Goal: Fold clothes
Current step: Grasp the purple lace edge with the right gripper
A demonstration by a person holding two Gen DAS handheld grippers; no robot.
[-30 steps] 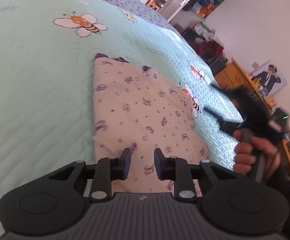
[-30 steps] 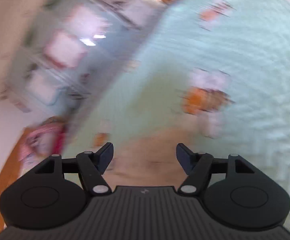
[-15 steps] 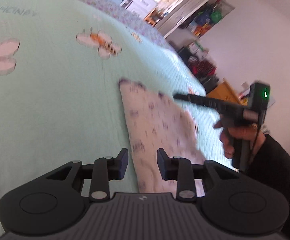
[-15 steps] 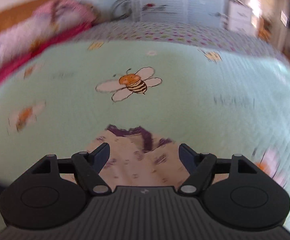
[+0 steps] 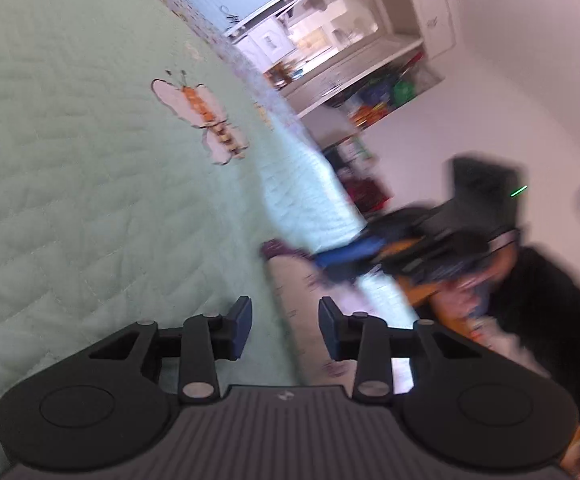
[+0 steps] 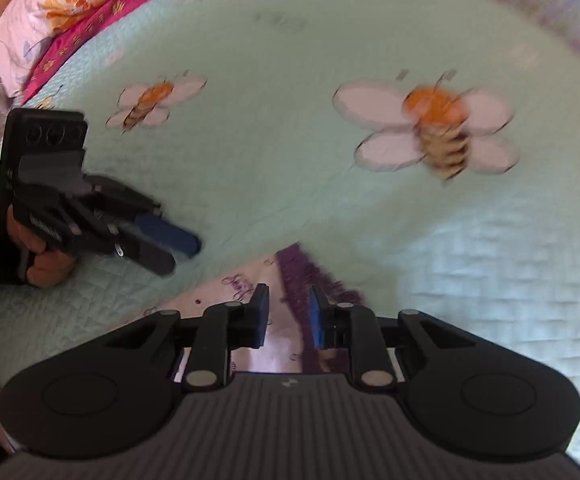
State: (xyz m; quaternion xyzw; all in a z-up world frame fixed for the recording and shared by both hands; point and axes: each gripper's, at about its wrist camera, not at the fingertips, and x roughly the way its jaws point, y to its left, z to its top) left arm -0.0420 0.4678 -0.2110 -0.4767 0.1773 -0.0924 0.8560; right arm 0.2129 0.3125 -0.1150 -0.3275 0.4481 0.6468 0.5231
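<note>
On the green bedspread (image 6: 290, 184), one folded garment (image 6: 249, 280), two grippers, left (image 5: 285, 328) and right (image 6: 288, 316), jaws apart, empty.

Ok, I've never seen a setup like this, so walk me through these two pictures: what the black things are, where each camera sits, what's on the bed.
No robot here: a person holds a two-finger gripper in each hand, with a fisheye camera on each one looking forward along its fingers. The black shape at the bottom of each picture is that gripper's own body.

The left camera shows the left gripper, fingers apart and holding nothing, with the other tool blurred on the right.

The right camera shows the right gripper over the garment, a pale cloth with purple print and a purple edge, with cloth between the fingers but a gap showing. At left, a hand holds the other gripper.

Everything lies on a green quilt printed with bees.
</note>
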